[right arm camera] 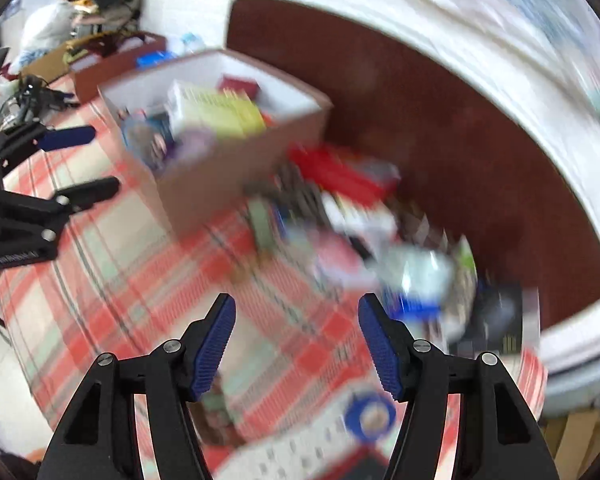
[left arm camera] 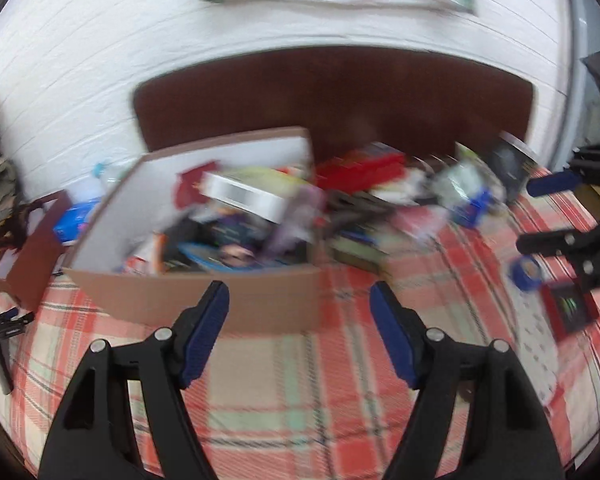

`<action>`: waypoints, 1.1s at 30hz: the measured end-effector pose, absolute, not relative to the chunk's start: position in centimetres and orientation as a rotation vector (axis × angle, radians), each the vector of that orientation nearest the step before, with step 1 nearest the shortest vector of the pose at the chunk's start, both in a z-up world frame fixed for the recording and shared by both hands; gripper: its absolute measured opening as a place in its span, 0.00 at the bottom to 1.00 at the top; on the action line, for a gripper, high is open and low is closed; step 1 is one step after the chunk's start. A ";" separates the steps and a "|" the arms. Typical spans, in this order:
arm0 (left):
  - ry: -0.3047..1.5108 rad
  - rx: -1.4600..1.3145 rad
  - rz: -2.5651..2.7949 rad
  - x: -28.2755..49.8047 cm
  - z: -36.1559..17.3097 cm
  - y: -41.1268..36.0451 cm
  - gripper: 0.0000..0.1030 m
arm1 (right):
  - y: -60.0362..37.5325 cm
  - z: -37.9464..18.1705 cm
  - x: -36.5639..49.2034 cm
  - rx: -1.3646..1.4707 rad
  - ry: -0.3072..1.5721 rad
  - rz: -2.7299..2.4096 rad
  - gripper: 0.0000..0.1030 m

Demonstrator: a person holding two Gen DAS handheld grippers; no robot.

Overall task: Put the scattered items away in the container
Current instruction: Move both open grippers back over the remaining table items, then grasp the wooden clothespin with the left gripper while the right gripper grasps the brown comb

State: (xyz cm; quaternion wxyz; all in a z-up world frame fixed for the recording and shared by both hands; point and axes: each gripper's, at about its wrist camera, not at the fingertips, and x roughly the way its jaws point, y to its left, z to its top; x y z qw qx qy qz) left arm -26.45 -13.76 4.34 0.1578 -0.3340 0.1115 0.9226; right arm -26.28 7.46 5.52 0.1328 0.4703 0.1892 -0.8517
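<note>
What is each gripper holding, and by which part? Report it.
Nothing is held: the left gripper and right gripper both stand open, with only plaid cloth beyond the fingers.

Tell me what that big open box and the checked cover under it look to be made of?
The box looks like cardboard: matte brown outside, white inside, with thin, straight-folded walls. The checked cover looks like woven cotton-type fabric, a bedsheet perhaps: matte red, cream and pale green plaid that follows a soft surface. Blur hides the weave, so that is a guess.

Plaid bedspread [left arm camera: 292,408]; dark red headboard [left arm camera: 340,96]; white brick wall [left arm camera: 80,60].
</note>
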 end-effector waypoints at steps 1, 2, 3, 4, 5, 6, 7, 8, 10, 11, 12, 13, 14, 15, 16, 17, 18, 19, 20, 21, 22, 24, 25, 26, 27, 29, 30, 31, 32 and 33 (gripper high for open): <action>0.332 -0.960 2.604 -25.4 3.6 -12.6 0.71 | 9.4 4.7 -25.5 1.410 0.551 -2.488 0.63; 0.348 -0.966 2.570 -24.2 2.8 -11.3 0.71 | 11.5 3.7 -24.7 1.458 0.548 -2.508 0.63; 0.365 -0.971 2.538 -23.2 1.9 -10.0 0.71 | 13.0 3.0 -24.0 1.490 0.548 -2.523 0.63; 0.386 -0.972 2.506 -21.9 1.0 -8.7 0.71 | 14.4 2.2 -23.4 1.515 0.552 -2.536 0.63; 0.405 -0.969 2.485 -20.9 0.1 -7.5 0.71 | 15.6 1.7 -22.7 1.523 0.563 -2.548 0.63; 0.425 -0.966 2.459 -19.8 -0.7 -6.5 0.71 | 16.4 1.2 -22.1 1.522 0.575 -2.550 0.63; 0.443 -0.969 2.436 -18.8 -1.6 -5.5 0.71 | 16.9 0.8 -21.5 1.522 0.589 -2.545 0.63; 0.472 -0.978 2.411 -18.0 -2.4 -4.6 0.71 | 16.9 0.8 -21.5 1.522 0.589 -2.545 0.63; 0.541 -0.995 2.383 -16.8 -3.9 -3.1 0.71 | 17.1 0.1 -20.7 1.502 0.628 -2.528 0.63; 0.564 -1.010 2.376 -16.4 -4.6 -2.4 0.71 | 16.8 -0.6 -20.5 1.486 0.655 -2.504 0.63; 0.572 -1.029 2.372 -16.2 -5.2 -1.8 0.71 | 16.4 -0.8 -20.9 1.489 0.665 -2.497 0.63; 0.577 -1.040 2.371 -16.0 -5.6 -1.4 0.71 | 16.2 -1.1 -21.1 1.494 0.670 -2.496 0.63; 0.581 -1.046 2.381 -16.2 -5.9 -1.1 0.71 | 16.2 -1.4 -21.7 1.503 0.656 -2.503 0.63; 0.580 -1.049 2.391 -16.4 -6.0 -0.9 0.71 | 16.2 -1.4 -21.7 1.503 0.656 -2.503 0.63; 0.565 -1.055 2.394 -16.7 -6.1 -0.9 0.71 | 16.1 -1.5 -22.0 1.505 0.644 -2.512 0.63; 0.530 -1.068 2.374 -16.9 -6.2 -0.9 0.71 | 16.4 -1.9 -22.6 1.500 0.604 -2.517 0.63; 0.502 -1.081 2.348 -17.1 -6.2 -0.9 0.71 | 16.4 -1.9 -22.6 1.500 0.604 -2.517 0.63; 0.486 -1.095 2.322 -17.3 -6.2 -0.8 0.71 | 16.4 -2.0 -22.6 1.500 0.597 -2.512 0.63; 0.489 -1.105 2.314 -17.6 -6.2 -0.8 0.71 | 16.3 -2.3 -22.7 1.502 0.613 -2.502 0.63; 0.492 -1.114 2.317 -17.9 -6.2 -0.8 0.71 | 16.2 -2.4 -22.6 1.496 0.627 -2.496 0.63; 0.481 -1.133 2.321 -18.2 -6.3 -0.9 0.71 | 16.2 -2.4 -22.6 1.496 0.627 -2.496 0.63; 0.423 -1.190 2.319 -18.9 -6.6 -1.4 0.71 | 15.9 -2.5 -22.6 1.473 0.653 -2.491 0.63; 0.399 -1.218 2.316 -19.1 -6.8 -1.6 0.71 | 15.9 -2.5 -22.6 1.458 0.650 -2.493 0.63; 0.393 -1.244 2.321 -19.3 -7.0 -1.8 0.71 | 15.9 -2.4 -22.6 1.451 0.633 -2.491 0.63; 0.396 -1.252 2.328 -19.4 -7.1 -1.9 0.71 | 15.9 -2.3 -22.7 1.443 0.628 -2.491 0.63; 0.397 -1.267 2.325 -19.4 -7.3 -2.0 0.72 | 15.7 -2.3 -22.6 1.430 0.631 -2.488 0.63; 0.389 -1.274 2.320 -19.4 -7.3 -2.1 0.73 | 15.0 -2.2 -22.6 1.403 0.653 -2.467 0.63; 0.387 -1.276 2.316 -19.3 -7.3 -2.1 0.73 | 14.5 -2.1 -22.5 1.392 0.662 -2.451 0.63; 0.404 -1.264 2.326 -19.1 -7.3 -2.0 0.73 | 14.1 -2.1 -22.4 1.382 0.667 -2.436 0.63; 0.435 -1.235 2.352 -18.8 -7.1 -2.0 0.73 | 13.6 -2.2 -22.2 1.374 0.668 -2.418 0.63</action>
